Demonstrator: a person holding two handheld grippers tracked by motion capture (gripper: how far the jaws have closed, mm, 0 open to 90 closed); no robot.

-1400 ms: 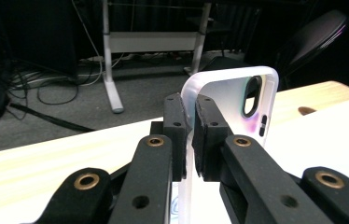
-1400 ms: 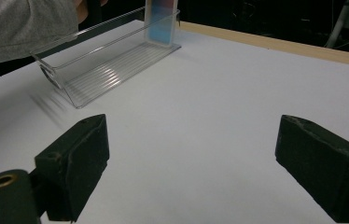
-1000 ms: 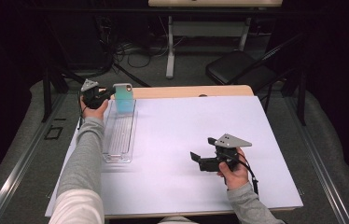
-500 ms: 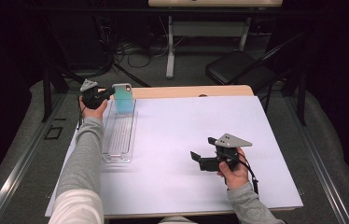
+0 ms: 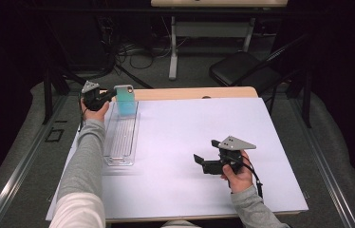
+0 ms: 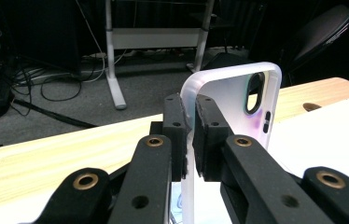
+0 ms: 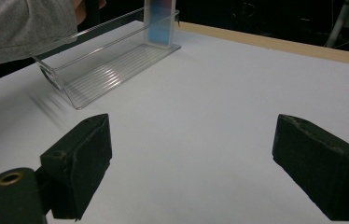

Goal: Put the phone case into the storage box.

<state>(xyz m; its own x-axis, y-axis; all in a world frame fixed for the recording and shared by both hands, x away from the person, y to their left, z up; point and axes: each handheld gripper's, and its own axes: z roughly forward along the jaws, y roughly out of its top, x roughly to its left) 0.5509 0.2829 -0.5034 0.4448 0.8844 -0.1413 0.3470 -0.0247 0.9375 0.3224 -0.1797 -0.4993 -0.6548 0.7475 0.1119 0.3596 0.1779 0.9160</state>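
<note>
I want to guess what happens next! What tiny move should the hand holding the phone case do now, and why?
Probably open the left gripper to let go. Its jaws pinch the edge of the phone case, which stands upright at the far end of the clear tray, seemingly already placed. The right gripper waits open over the table.

Left gripper (image 5: 107,96) at 10 o'clock on the desk (image 5: 190,142), fingers clamped on an upright teal phone case (image 5: 125,99) standing in the far end of a clear plastic tray (image 5: 120,137). Right gripper (image 5: 199,161) at 5 o'clock, fingers apart, pointing towards 9 o'clock.
</note>
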